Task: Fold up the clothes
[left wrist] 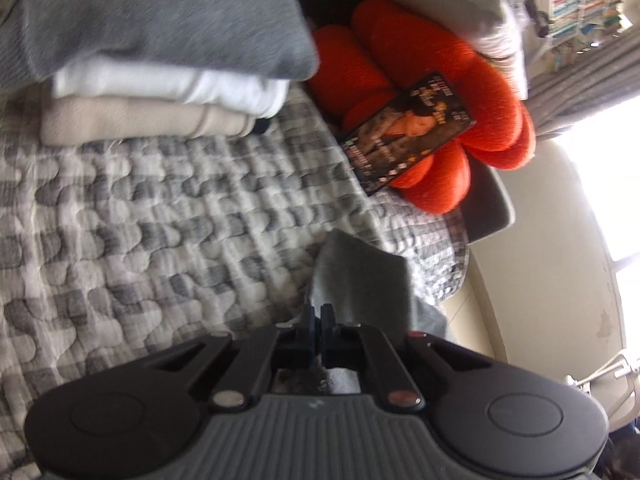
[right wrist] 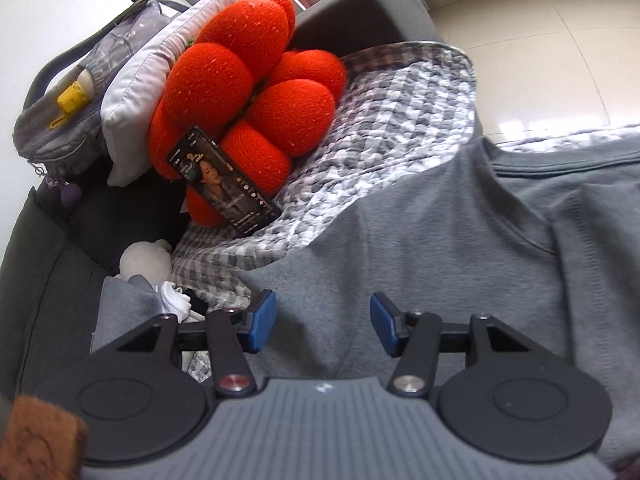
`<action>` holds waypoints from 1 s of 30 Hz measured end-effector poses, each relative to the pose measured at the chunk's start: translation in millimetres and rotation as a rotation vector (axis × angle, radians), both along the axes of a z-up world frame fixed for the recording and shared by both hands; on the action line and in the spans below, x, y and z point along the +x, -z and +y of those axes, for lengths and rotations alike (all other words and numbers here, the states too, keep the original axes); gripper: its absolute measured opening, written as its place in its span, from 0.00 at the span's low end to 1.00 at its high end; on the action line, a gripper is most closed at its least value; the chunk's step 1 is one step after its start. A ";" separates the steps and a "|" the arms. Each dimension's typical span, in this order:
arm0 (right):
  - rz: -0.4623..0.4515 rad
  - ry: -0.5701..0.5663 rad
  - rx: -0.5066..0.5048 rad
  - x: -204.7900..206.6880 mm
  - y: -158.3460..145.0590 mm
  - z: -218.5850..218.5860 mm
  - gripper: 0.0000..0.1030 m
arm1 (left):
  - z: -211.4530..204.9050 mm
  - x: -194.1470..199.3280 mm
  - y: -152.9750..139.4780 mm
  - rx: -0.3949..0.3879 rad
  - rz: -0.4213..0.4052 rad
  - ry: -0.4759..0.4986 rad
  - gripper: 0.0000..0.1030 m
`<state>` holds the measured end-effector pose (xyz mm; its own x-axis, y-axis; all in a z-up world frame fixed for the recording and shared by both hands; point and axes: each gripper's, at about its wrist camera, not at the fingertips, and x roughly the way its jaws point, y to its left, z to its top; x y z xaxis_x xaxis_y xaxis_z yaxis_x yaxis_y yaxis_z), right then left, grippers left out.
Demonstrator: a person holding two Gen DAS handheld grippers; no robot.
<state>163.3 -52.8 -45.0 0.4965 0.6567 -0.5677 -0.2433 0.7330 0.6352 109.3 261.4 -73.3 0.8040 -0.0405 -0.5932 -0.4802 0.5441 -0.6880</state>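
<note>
A grey sweatshirt (right wrist: 460, 220) lies spread on the checked quilt (right wrist: 400, 92), neckline toward the right. My right gripper (right wrist: 323, 326) hovers open just above its lower part, blue pads apart, with nothing pinched between them. In the left wrist view my left gripper (left wrist: 318, 320) is shut on a corner of grey fabric (left wrist: 360, 276), which sticks up past the fingertips above the quilt (left wrist: 160, 208). A stack of folded clothes (left wrist: 160, 92) sits at the upper left: grey on top, then white, then beige.
A red flower-shaped cushion (right wrist: 248, 92) with a dark phone (right wrist: 224, 182) propped on it stands at the sofa's end. A grey pillow (right wrist: 152, 80), a grey bag (right wrist: 72, 104) and a small pile of white and dark items (right wrist: 172, 296) lie to the left. Tiled floor (right wrist: 540, 40) beyond.
</note>
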 end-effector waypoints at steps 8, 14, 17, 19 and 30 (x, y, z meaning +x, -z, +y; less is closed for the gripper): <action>0.025 -0.042 0.020 3.9 -1.4 10.5 0.55 | -21.6 4.8 -18.6 0.063 -0.127 0.186 0.02; 0.018 -0.050 0.035 4.5 -14.4 3.0 0.59 | -42.7 11.9 -26.2 0.087 -0.168 0.377 0.02; -0.002 -0.116 0.016 5.7 -22.0 8.3 0.59 | -49.5 12.9 -24.7 0.100 -0.150 0.406 0.01; -0.016 -0.203 -0.005 7.3 -26.5 20.0 0.59 | -49.8 11.5 -20.4 0.082 -0.131 0.394 0.01; -0.036 -0.617 -0.188 15.6 -19.2 112.0 0.59 | -38.6 -19.5 18.4 -0.130 -0.009 0.115 0.00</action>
